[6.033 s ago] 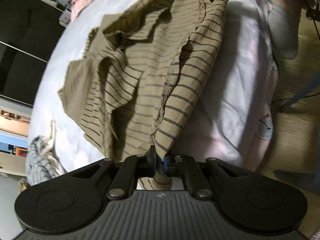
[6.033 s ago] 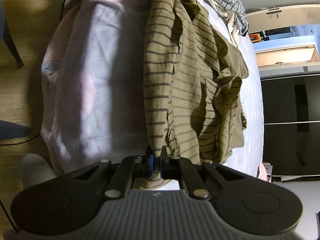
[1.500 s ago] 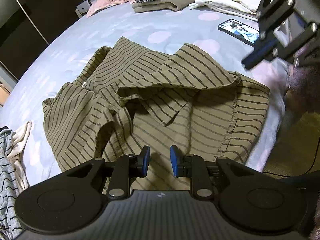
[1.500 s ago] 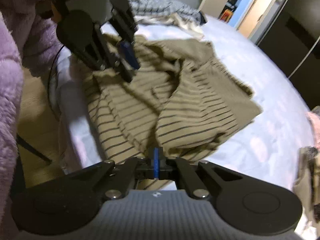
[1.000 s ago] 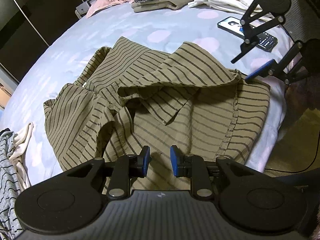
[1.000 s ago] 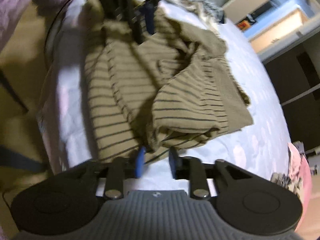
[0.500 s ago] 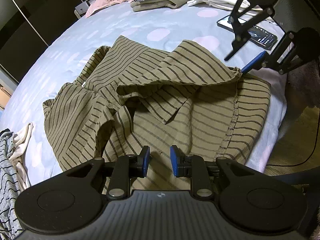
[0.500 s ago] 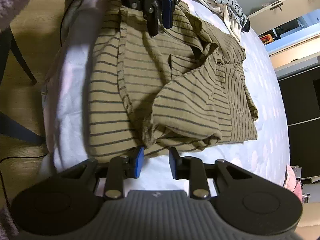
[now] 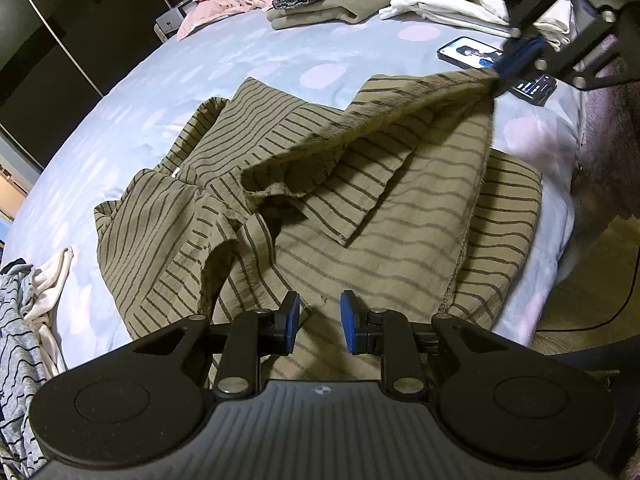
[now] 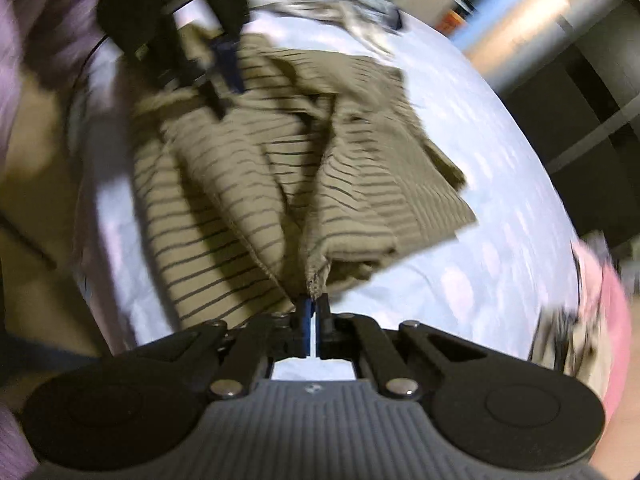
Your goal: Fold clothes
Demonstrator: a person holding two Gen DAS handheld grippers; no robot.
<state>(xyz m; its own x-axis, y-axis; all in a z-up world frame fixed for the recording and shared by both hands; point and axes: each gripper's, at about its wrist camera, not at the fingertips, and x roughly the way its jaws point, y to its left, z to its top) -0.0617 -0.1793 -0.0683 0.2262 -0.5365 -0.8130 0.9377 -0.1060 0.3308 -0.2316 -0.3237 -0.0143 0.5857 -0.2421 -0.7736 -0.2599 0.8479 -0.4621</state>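
Pinching striped shirt (image 9: 400, 208) corner with right tool (image 10: 314, 312) above bed (image 9: 248, 60); left tool (image 9: 318, 318) parted, empty.

bed (image 9: 240, 64): pale dotted sheet | wardrobe (image 9: 48, 40): dark | floor (image 9: 592, 280): wood

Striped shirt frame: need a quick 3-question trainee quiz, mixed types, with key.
1. True or false: the left gripper is shut on the striped shirt.
2. Which gripper pinches a corner of the shirt? A) left B) right C) neither
3. Fill in: beyond the shirt, a ____ lies screen-up on the bed.

Key: 1 false, it is open above the cloth. 2 B, the right gripper. 3 phone.
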